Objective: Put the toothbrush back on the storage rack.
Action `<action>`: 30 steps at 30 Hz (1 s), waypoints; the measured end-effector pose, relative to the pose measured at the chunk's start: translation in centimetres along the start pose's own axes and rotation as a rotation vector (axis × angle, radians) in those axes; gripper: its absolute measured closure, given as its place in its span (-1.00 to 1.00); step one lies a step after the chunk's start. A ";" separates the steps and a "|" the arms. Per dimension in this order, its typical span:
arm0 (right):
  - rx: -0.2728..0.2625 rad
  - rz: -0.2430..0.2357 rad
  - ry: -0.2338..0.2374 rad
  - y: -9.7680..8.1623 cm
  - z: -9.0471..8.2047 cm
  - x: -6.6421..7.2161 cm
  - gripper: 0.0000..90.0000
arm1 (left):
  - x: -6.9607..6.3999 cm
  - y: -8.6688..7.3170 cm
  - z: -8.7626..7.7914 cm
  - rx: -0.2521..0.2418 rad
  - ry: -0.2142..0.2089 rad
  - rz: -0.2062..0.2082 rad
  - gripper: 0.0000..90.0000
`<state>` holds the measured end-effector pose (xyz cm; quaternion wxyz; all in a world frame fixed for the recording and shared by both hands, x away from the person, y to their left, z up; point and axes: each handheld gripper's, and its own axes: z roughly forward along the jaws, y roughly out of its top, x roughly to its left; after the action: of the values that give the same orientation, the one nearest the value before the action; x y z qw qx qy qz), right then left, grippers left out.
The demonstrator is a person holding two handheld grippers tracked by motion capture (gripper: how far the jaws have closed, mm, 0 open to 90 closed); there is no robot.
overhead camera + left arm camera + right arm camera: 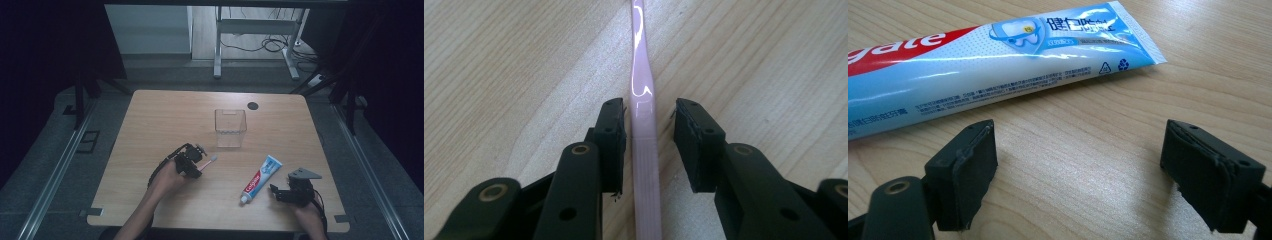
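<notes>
Grey flooring and a metal-legged desk are sitting beyond my wooden bench. I'm seeing a clear plastic box standing mid-bench, with a toothpaste tube lying just beside my right gripper, whose jaws are gaping wide on bare wood. My left gripper is straddling the pink toothbrush flat on the bench, one pad touching, the other slightly apart.
</notes>
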<state>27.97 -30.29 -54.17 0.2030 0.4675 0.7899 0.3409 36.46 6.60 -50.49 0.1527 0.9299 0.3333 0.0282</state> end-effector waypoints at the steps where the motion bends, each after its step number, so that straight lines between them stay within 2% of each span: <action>1: 0.000 0.000 0.000 0.0 0.0 0.0 -0.67 | 0.0 0.1 0.0 0.008 0.001 -0.001 0.47; 6: 0.000 0.000 0.000 0.0 0.0 0.0 -0.67 | 0.2 0.6 0.0 0.050 0.010 0.006 0.53; 12: 0.000 0.000 0.000 0.0 0.0 0.0 -0.67 | 0.1 1.2 0.0 0.086 0.005 -0.002 0.73; 15: -0.001 0.000 0.000 0.0 0.0 0.0 -0.67 | 0.0 1.5 0.0 0.102 0.018 0.010 0.75; 18: 0.000 0.000 0.001 0.0 0.0 0.0 -0.68 | -0.2 1.6 0.1 0.097 0.035 0.014 0.75; 24: 0.000 0.000 0.001 0.0 0.0 0.0 -0.68 | -0.2 2.0 -0.6 0.050 -0.004 0.014 0.75; 30: -0.002 -0.002 0.000 0.0 0.0 0.0 -0.68 | -0.7 2.4 -2.5 -0.011 -0.026 0.020 0.75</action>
<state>27.99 -30.29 -54.18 0.2037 0.4665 0.7900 0.3418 37.01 5.03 -47.34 0.1616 0.9327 0.3220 0.0196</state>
